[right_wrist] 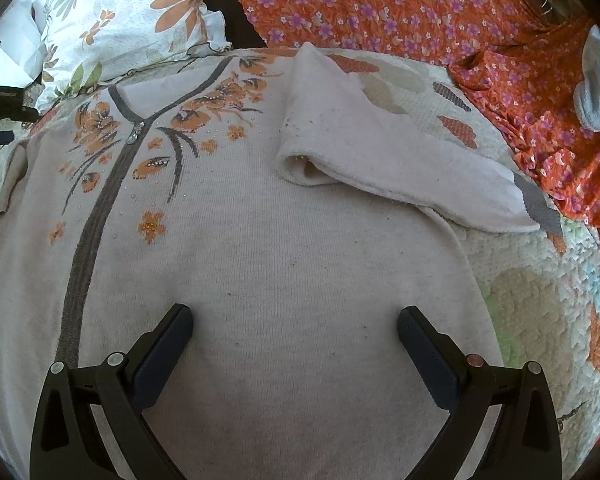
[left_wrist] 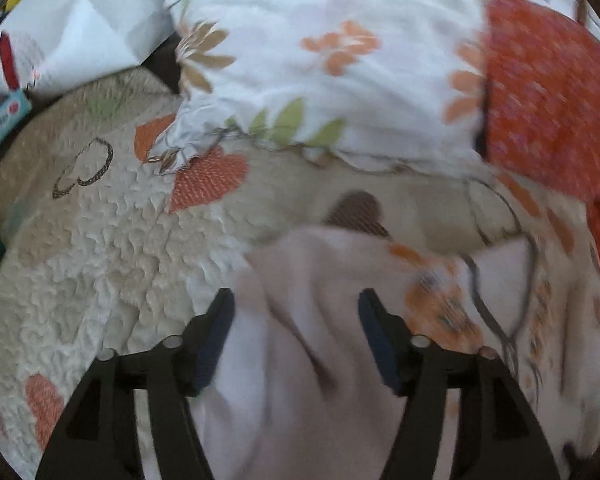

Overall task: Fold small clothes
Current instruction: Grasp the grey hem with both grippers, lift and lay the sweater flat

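A pale cream knit cardigan with orange flowers and a grey zip band lies front up on the quilted bedspread. Its right sleeve is folded across the chest. My right gripper is open, just above the cardigan's lower body, holding nothing. In the blurred left wrist view my left gripper is open, its jaws standing on either side of a raised fold of the cardigan at its left edge. Whether the fingers touch the cloth I cannot tell.
A floral white pillow lies at the head of the bed, also in the right wrist view. An orange flowered cloth lies along the far and right side, with a grey sock on it. White bags sit far left.
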A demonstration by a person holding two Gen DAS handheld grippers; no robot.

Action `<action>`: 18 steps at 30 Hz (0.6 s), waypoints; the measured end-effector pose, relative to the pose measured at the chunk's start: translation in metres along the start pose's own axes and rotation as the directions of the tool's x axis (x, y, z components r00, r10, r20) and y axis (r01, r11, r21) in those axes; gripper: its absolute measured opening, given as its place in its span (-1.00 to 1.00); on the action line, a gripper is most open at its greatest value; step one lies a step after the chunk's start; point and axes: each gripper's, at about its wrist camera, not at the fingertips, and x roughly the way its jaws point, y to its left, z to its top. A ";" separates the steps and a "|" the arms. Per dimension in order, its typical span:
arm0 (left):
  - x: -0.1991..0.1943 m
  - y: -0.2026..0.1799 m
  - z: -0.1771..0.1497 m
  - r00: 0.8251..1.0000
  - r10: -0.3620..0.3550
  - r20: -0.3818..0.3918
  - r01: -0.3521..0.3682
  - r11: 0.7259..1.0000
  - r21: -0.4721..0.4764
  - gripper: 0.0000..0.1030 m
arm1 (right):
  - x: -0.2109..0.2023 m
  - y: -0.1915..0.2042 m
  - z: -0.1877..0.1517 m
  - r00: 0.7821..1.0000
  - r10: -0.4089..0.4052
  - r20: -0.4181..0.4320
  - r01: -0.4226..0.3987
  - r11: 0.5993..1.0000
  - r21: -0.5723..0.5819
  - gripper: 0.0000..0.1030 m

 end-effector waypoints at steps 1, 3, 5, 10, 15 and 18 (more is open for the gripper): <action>-0.012 -0.008 -0.013 1.000 -0.014 -0.004 0.014 1.000 0.015 0.28 | -0.001 -0.002 0.001 1.000 0.007 -0.007 -0.007 1.000 0.012 1.00; -0.031 -0.015 -0.032 0.999 -0.037 -0.014 0.037 0.999 0.025 0.28 | -0.003 -0.005 0.002 0.999 0.025 -0.021 -0.024 0.999 0.032 1.00; -0.052 -0.022 -0.057 0.998 -0.065 -0.024 0.066 0.997 0.036 0.29 | -0.006 -0.008 0.003 0.998 0.049 -0.036 -0.047 0.998 0.043 0.94; -0.099 -0.015 -0.127 0.992 -0.123 -0.029 0.122 0.992 -0.010 0.40 | -0.024 -0.029 0.010 0.987 0.145 -0.075 -0.137 0.985 0.103 0.63; -0.118 0.017 -0.188 0.987 -0.142 -0.080 0.135 0.987 -0.084 0.41 | -0.052 -0.062 -0.005 0.980 0.176 -0.087 -0.159 0.971 0.177 0.44; -0.126 0.038 -0.219 0.984 -0.148 -0.102 0.135 0.983 -0.124 0.41 | -0.064 -0.096 -0.038 0.981 0.182 -0.069 -0.156 0.946 0.283 0.44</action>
